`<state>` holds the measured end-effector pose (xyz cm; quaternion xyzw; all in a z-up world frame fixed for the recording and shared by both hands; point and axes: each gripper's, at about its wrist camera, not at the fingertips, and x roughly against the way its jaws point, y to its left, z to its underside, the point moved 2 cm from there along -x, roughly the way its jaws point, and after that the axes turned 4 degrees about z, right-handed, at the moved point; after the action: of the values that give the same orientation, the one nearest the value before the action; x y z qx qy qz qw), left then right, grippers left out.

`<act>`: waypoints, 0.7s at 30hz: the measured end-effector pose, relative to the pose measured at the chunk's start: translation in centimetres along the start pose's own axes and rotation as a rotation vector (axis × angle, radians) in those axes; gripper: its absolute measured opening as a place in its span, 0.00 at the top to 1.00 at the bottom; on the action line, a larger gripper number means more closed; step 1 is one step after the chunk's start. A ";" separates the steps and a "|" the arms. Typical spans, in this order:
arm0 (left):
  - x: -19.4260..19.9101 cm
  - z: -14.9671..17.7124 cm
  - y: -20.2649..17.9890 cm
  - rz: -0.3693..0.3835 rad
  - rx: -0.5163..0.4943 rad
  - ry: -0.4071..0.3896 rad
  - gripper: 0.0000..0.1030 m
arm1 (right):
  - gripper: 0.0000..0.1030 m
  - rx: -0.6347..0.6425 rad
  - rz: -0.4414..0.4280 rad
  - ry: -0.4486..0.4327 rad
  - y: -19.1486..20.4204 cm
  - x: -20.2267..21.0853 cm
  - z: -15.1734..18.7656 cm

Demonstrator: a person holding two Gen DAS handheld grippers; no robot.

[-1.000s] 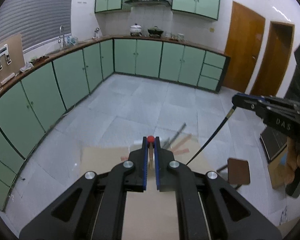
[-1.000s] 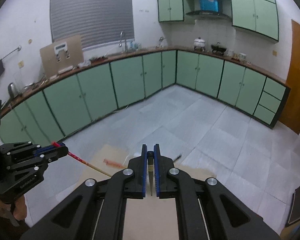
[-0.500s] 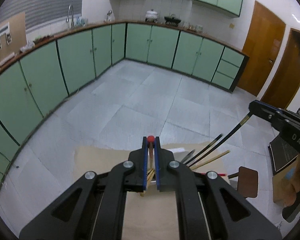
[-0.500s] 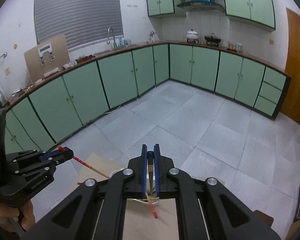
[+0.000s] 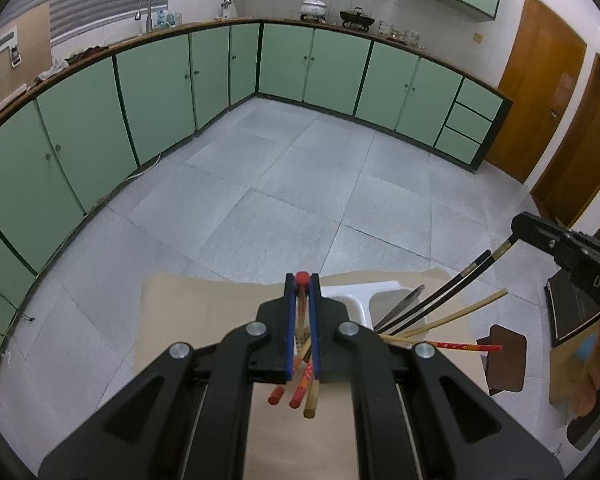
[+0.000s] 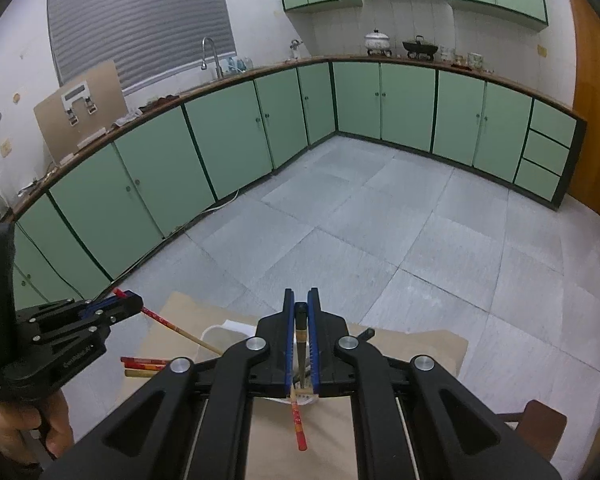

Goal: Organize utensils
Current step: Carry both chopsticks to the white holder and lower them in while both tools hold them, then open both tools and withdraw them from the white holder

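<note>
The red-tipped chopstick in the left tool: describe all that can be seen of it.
The red-tipped chopstick is a slim, wood-coloured stick with a red patterned upper part and a red end cap. The left tool is shut on it near that end, the cap poking just past the fingertips. It slants down toward the white holder on the cardboard-covered table, where other chopsticks fan out; its lower tip is hidden.

white holder [image 5: 354, 300] behind jaws, chopstick tips hidden
</note>
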<state>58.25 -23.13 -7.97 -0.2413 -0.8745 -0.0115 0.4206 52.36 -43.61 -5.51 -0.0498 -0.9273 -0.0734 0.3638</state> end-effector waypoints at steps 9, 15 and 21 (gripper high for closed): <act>0.2 0.4 0.5 -0.036 0.012 -0.011 0.70 | 0.88 -0.007 0.010 0.002 -0.1 -0.1 0.7; 1.4 0.8 0.5 -0.049 0.020 -0.032 0.47 | 0.88 -0.009 0.013 0.008 -0.1 0.2 1.4; 3.5 2.5 1.2 -0.084 0.031 -0.069 0.22 | 0.55 -0.024 0.042 -0.013 -0.5 1.6 3.1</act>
<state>55.11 -20.02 -7.17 -0.1982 -0.8979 -0.0070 0.3930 49.06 -43.50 -6.70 -0.0738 -0.9275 -0.0764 0.3584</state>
